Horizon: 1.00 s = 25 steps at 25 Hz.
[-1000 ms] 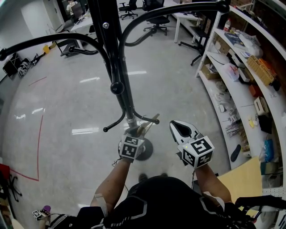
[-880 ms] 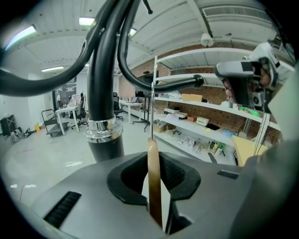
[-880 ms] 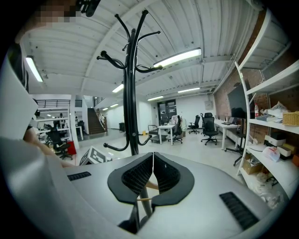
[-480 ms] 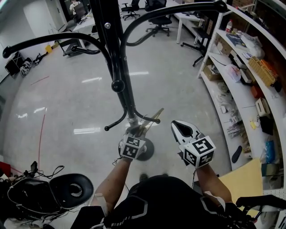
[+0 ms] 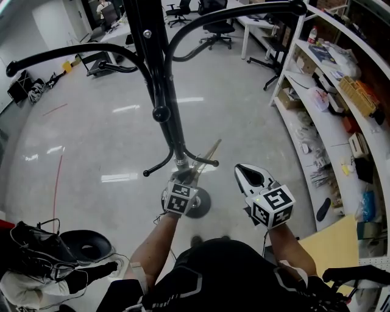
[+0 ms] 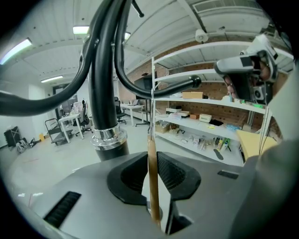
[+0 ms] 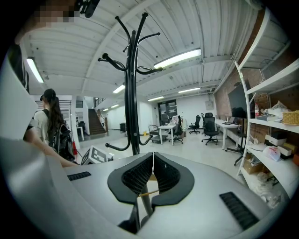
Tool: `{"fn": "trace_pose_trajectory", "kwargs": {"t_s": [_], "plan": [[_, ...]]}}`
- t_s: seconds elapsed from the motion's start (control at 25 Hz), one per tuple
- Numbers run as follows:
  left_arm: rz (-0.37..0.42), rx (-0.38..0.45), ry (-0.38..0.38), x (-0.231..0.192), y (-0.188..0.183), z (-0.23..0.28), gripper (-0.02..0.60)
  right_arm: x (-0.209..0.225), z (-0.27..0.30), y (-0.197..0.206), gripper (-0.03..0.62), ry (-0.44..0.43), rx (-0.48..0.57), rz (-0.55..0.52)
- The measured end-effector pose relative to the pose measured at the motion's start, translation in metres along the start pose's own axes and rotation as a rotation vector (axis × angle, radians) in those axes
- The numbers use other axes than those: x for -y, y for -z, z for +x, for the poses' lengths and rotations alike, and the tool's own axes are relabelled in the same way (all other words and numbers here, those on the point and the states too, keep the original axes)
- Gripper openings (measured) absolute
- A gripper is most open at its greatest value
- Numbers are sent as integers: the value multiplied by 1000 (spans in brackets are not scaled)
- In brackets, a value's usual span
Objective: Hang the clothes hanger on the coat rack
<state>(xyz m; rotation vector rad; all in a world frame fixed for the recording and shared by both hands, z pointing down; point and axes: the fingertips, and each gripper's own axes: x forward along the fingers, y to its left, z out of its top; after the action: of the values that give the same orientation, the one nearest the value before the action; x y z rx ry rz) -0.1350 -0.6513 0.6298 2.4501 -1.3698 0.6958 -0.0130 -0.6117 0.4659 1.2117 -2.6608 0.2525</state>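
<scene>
Currently held: wooden hanger [image 5: 207,155], gripped edge-on by the left hand-held gripper [image 6: 152,158], with the jaws pressed on its two flat faces.
Hanger position: low, just beside the pole of the coat rack [image 5: 159,79] near its base, slanting toward the far right. It is not on any arm.
Wire hook: [image 6: 152,107] rises from the wood above the jaws. It is free and touches nothing I can make out.
Right hand-held gripper: [image 7: 153,156] clenched, pads meeting, with no part of the hanger between them. It sits to the right of the hanger, apart from it.
Rack: long curved arms [image 5: 231,12] high overhead and small lower hooks [image 5: 155,169] near the hanger. Which one is meant I cannot tell.
Handling, judged: light, stiff, thin wood. It won't flex, but it may pivot in the jaws if the wire snags. The finish looks smooth and probably slippery on the pads, so a firm pinch is wanted.
Where to hold, judged: the present grip on the wood under the foot of the wire looks sound and leaves the hook clear to go over an arm. The wire itself is too thin and round for a sure hold.
Risk, judged: the upper arms are a long reach up, and the free end could knock the pole.
</scene>
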Motion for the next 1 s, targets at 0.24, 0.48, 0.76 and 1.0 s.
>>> {"fn": "trace_pose_trajectory", "kwargs": {"t_s": [0.24, 0.48, 0.76, 1.0], "plan": [[10, 3, 9, 3, 3, -1, 55, -1, -2, 2, 9, 2, 0, 0], [52, 12, 6, 4, 4, -3, 55, -2, -6, 0, 9, 10, 11, -3], [43, 28, -20, -2, -2, -18, 69, -4, -9, -4, 9, 15, 16, -3], [12, 100, -20, -2, -13, -46, 69, 1, -14, -12, 8, 30, 23, -11]]}}
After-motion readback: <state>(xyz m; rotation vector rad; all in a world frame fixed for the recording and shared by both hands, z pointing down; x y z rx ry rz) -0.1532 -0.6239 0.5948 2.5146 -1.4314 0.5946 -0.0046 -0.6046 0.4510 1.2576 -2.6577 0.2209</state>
